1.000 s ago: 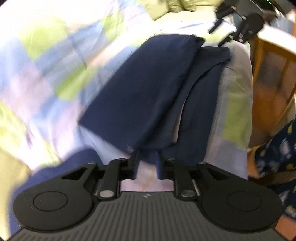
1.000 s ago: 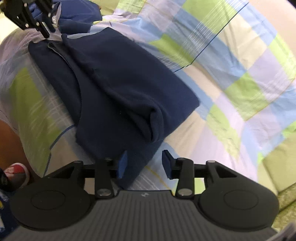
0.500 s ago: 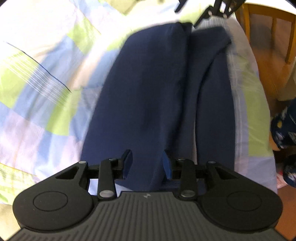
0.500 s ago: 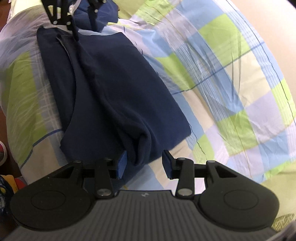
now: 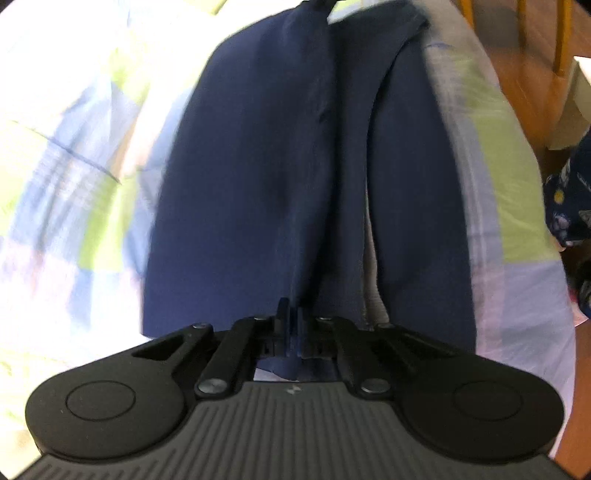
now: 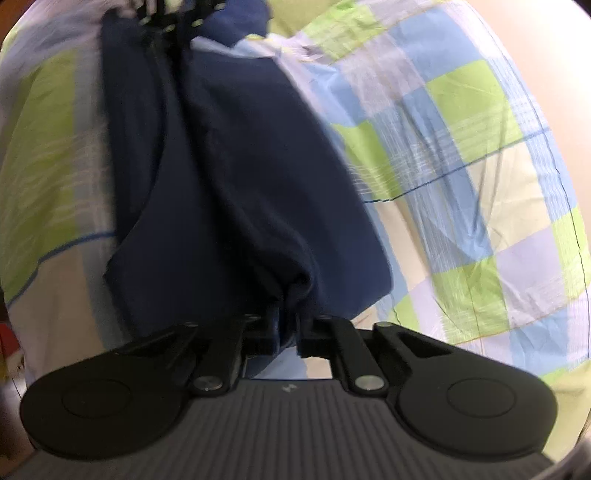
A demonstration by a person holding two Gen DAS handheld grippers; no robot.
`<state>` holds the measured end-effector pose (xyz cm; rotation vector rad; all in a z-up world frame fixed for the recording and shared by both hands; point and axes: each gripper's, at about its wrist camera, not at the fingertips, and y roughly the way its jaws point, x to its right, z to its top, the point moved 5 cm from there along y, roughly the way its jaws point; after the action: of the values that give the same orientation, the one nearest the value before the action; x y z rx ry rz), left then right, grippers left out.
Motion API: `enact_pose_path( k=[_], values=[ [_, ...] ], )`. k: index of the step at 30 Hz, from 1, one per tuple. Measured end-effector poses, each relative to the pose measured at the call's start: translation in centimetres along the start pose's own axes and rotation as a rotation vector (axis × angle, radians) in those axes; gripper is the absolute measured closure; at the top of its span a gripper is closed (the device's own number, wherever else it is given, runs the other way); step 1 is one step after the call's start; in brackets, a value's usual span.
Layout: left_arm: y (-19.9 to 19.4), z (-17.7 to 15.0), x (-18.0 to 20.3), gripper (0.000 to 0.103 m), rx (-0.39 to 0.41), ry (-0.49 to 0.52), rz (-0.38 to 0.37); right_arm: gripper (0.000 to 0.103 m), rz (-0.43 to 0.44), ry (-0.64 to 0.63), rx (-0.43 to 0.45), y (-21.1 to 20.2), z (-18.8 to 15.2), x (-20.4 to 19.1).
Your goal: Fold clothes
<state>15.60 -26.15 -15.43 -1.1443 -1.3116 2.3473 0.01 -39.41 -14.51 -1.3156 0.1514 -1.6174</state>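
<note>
A navy blue garment (image 5: pixel 258 177) lies folded lengthwise on a checked bedspread (image 5: pixel 74 147). In the left wrist view my left gripper (image 5: pixel 293 325) is shut on the garment's near end, cloth pinched between its pads. The right gripper shows only as a dark shape at the top edge there. In the right wrist view the same navy garment (image 6: pixel 229 177) stretches away, and my right gripper (image 6: pixel 288 328) is shut on its bunched near end. My left gripper (image 6: pixel 173 18) appears at the garment's far end, at the top of that view.
The bedspread (image 6: pixel 461 155) of green, blue and white squares covers the bed. A wooden floor and chair legs (image 5: pixel 524 33) lie beyond the bed's edge. A dark patterned cloth (image 5: pixel 569 199) hangs at the right of the left wrist view.
Both grippers have shut on opposite ends of the navy garment; half a second ago both stood open around the cloth. Both views have rolled so the garment runs straight away.
</note>
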Motion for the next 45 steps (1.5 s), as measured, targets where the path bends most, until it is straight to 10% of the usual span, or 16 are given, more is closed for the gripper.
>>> enact_pose_path(
  k=[10,32,34,37,41,45],
  values=[
    [-5.7,2.1,2.8,0.103,-0.001,-0.038,0.022,0.099,0.06,0.026,0.019,-4.2,-0.4,0.0],
    [-2.2,-0.6,7.7,0.102,-0.056,-0.108,-0.014,0.096,0.105,0.054,-0.064,-4.2,-2.5,-4.9],
    [-2.2,-0.7,8.2,0.084,-0.07,-0.096,-0.01,0.076,0.107,0.015,-0.104,-3.8,-2.7,-5.6],
    [-3.2,-1.2,8.6,0.076,-0.101,-0.103,-0.033,0.072,0.111,-0.031,-0.15,-4.5,-2.8,-6.2],
    [-5.5,-2.1,7.2,0.076,-0.128,-0.176,-0.027,0.085,0.12,0.158,-0.183,-6.9,-2.8,-3.4],
    [-6.3,0.6,1.2,0.076,0.008,-0.444,0.03,0.096,0.091,0.488,-0.086,-7.6,-1.2,1.5]
  ],
)
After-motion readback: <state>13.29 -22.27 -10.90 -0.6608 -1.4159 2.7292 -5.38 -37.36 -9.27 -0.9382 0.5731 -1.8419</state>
